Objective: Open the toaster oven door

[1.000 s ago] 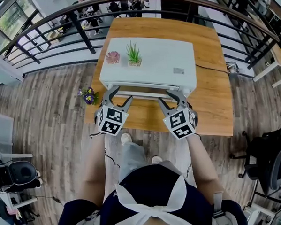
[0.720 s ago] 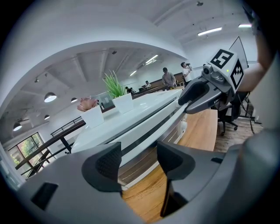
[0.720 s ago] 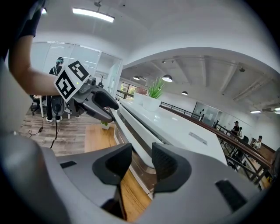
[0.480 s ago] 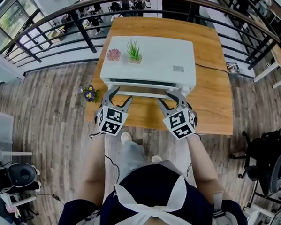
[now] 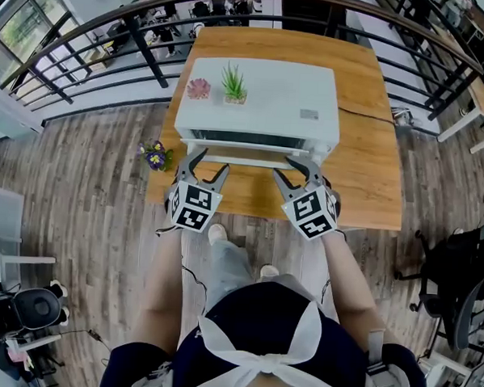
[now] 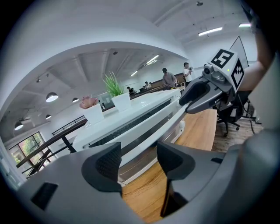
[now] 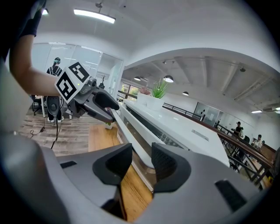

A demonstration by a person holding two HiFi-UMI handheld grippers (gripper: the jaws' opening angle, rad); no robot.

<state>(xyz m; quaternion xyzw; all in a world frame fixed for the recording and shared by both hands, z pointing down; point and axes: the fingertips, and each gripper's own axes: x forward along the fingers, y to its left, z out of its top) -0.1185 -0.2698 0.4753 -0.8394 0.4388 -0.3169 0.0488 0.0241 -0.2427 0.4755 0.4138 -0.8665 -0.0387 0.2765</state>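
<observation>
A white toaster oven (image 5: 263,93) stands on the wooden table (image 5: 364,171), its front facing me. Its white bar handle (image 5: 252,159) runs along the door's top edge. A dark slit shows between the door and the oven body. My left gripper (image 5: 205,164) holds the handle's left end and my right gripper (image 5: 294,169) holds its right end. In the left gripper view the handle (image 6: 152,133) crosses between the jaws of the left gripper (image 6: 139,159). In the right gripper view the handle (image 7: 124,125) likewise passes into the right gripper (image 7: 142,164).
A pink succulent (image 5: 199,88) and a green potted plant (image 5: 234,83) sit on the oven's top left. A small pot of flowers (image 5: 154,154) stands at the table's left edge. A cable (image 5: 367,116) trails right. A railing runs behind the table, and an office chair (image 5: 464,273) is at right.
The dark slit above the door has grown a little wider. Both grippers stay at the handle's two ends.
</observation>
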